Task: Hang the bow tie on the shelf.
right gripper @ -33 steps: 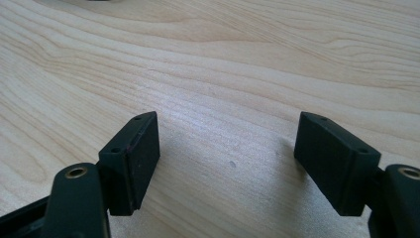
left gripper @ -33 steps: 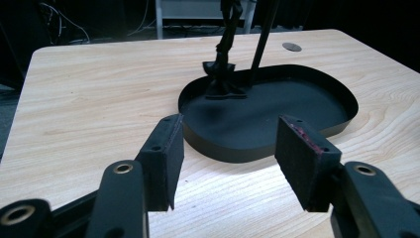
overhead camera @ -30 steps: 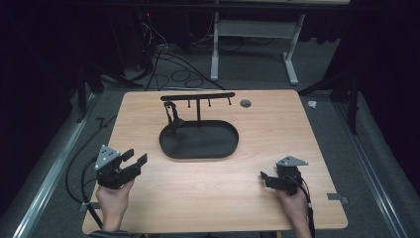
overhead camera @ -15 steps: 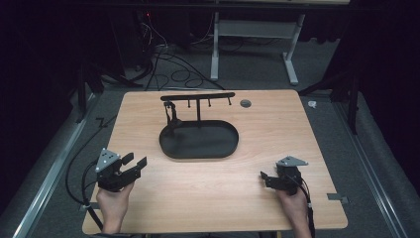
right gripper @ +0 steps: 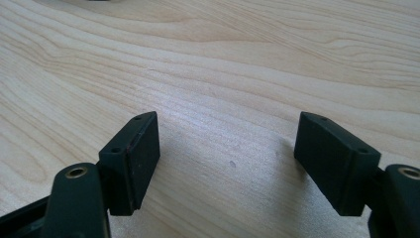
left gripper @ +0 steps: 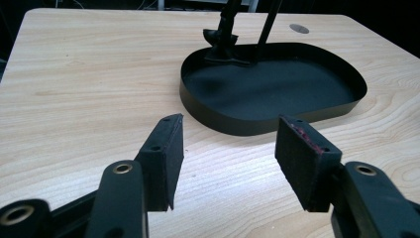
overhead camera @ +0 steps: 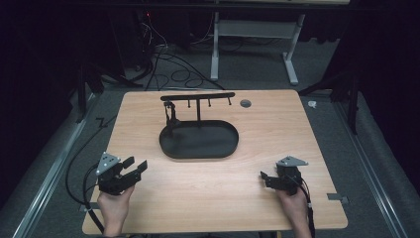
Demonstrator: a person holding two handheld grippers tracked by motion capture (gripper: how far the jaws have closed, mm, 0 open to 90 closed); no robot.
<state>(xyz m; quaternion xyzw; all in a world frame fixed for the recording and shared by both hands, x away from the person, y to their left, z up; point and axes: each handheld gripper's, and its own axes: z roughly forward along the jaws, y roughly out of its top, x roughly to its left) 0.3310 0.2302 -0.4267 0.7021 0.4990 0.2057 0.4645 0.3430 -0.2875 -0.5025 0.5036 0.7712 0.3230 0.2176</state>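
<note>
Nothing appeared begun. The left gripper [overhead camera: 134, 168] and right gripper [overhead camera: 263, 176] rested at the light wooden table's [overhead camera: 277, 129] near corners, jaws apart and empty. The black oval metal tray [overhead camera: 199, 141] with its hook stand [overhead camera: 198, 97] sat untouched, centre-far.

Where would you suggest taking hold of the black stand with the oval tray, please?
Grip the upright post below the crossbar, coming from the near side over the tray. The post is slim enough to fit between open jaws, while the tray's low, thin wall sits flat on the table, giving less purchase.
</note>
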